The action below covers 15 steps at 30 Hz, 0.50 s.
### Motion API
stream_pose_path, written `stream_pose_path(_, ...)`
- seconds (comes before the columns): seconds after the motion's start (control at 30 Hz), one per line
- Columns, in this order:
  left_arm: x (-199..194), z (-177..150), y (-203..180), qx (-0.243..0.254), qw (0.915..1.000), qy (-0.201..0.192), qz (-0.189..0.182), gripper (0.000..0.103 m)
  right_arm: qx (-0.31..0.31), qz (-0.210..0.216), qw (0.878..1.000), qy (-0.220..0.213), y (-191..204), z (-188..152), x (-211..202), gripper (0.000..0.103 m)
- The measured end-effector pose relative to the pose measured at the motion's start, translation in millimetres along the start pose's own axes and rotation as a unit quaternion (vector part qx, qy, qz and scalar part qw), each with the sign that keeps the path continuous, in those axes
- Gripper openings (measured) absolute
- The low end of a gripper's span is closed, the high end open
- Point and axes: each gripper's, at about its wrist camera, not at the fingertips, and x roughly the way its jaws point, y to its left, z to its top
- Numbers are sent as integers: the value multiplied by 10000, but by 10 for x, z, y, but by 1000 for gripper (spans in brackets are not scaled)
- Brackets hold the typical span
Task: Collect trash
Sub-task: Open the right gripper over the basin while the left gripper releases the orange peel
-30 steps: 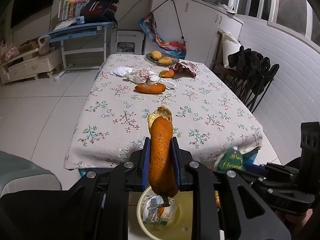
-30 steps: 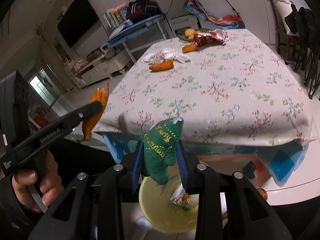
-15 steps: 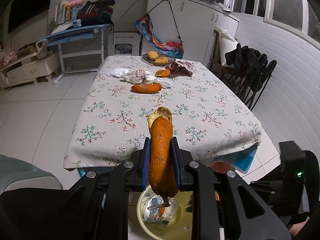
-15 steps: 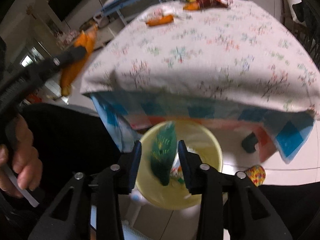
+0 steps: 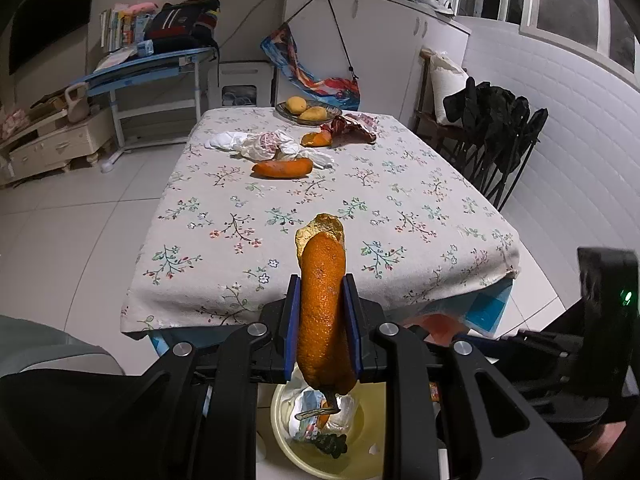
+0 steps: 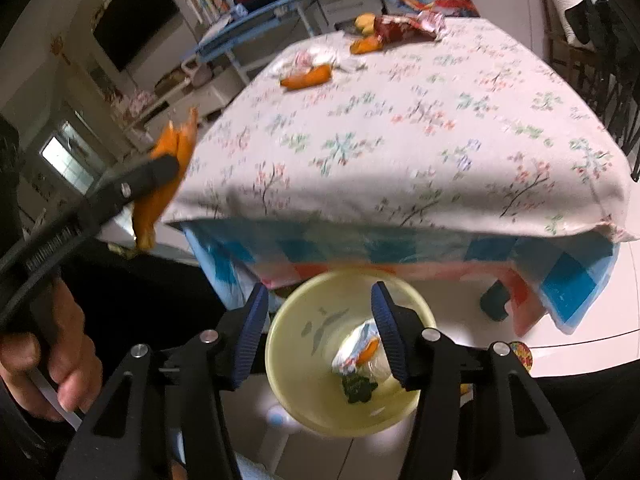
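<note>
Floral-cloth surface (image 5: 400, 184) beyond yellow bin (image 6: 304, 364). Right tongs (image 6: 318, 332) wide open, empty, probably just above bin. Left tongs (image 5: 322, 328) clamp orange peel (image 5: 323, 312); next: release over bin.

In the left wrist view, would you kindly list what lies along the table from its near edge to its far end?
Long orange peel lying on the cloth → crumpled white wrappers → dark red snack bag → dish holding two yellow fruits.
</note>
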Motion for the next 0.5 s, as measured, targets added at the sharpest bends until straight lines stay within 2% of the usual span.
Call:
stream_pose_path(0.27, 39, -51, -86, 130, 9999, 91, -52, 20, 234, -174, 9986, -452, -105, 84, -149, 62)
stream_pose_path(0.5, 120, -176, -236, 375, 9985, 362, -144, 20, 418, -308, 9954, -799, -190, 113, -270, 64)
